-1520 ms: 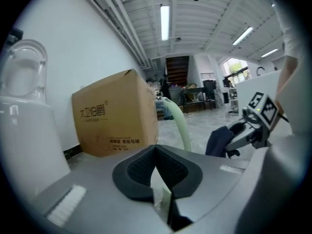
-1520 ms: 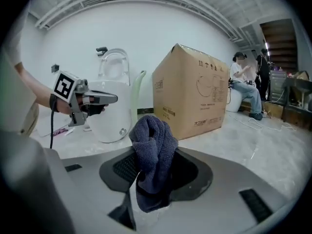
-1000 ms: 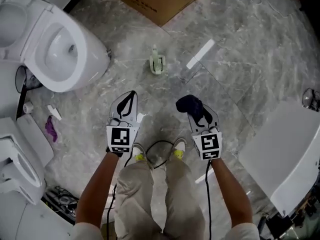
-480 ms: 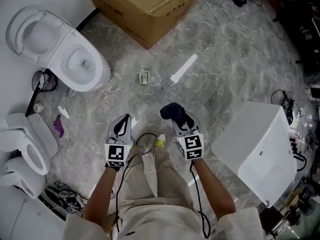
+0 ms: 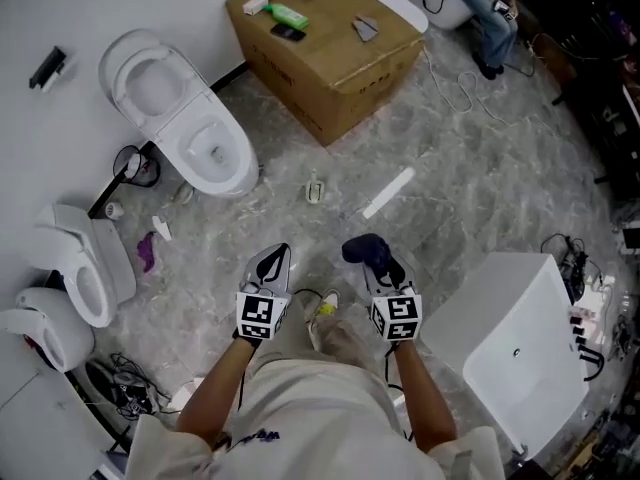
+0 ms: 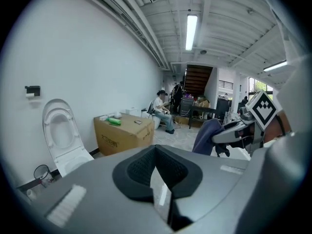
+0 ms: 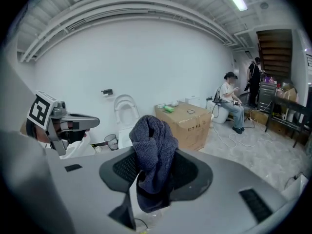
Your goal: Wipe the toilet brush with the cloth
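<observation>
Head view and both gripper views, person standing on a grey marbled floor (image 5: 470,188). Compared with half a second ago, the head view takes in more of the room: the whole top of the cardboard box (image 5: 340,58) with the small items lying on it has come into frame, the open toilet (image 5: 190,118) sits further in from the left edge, and both grippers show lower in the frame. The toilet brush (image 5: 388,192) keeps its place on the floor in relation to the box. It lies flat in front of the person, between the box and the grippers and well apart from both grippers. Its long axis runs diagonally, from lower left to upper right in the head view; which end bears the bristles cannot be told. A small green-and-white object (image 5: 315,190) stands near it, to its left. The left gripper (image 5: 280,256) is held out ahead of the person; its fingers (image 6: 136,167) are pressed together with nothing between them, as before. The right gripper (image 5: 378,265) is level with it, and its fingers (image 7: 190,172) remain clamped on the dark blue cloth (image 5: 366,250), which bunches up above them and hangs down below.
</observation>
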Demonstrator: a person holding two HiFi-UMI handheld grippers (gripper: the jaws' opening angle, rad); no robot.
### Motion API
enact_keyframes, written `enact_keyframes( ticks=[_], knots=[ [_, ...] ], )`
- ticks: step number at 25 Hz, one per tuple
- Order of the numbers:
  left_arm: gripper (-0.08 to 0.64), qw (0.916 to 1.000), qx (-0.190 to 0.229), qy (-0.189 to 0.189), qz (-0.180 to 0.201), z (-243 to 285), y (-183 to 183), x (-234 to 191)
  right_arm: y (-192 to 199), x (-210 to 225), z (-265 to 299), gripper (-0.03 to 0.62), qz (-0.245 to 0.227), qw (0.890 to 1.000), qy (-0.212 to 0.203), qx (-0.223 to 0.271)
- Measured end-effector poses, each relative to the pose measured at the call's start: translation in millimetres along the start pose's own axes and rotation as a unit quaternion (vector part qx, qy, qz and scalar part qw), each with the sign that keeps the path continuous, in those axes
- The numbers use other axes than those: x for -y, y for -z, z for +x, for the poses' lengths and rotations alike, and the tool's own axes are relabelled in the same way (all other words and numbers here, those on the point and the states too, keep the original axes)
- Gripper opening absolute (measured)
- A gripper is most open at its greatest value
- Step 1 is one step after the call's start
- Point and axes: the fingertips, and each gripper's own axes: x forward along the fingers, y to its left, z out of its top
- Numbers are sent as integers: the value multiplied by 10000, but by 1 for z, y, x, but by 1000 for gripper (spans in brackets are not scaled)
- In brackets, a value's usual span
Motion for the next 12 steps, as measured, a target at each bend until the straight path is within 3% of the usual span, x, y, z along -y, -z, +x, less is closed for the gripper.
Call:
enact_keyframes(
  ticks=[7, 12],
  knots=[
    [0, 9984, 466, -199, 247, -44, -65, -1, -49, -10, -44, 175, -177, 9986, -54, 493],
    [0, 9959, 800, -355, 217, -70, -99, 3, -78, -16, -72, 176, -96, 9969, -123, 776]
  ],
)
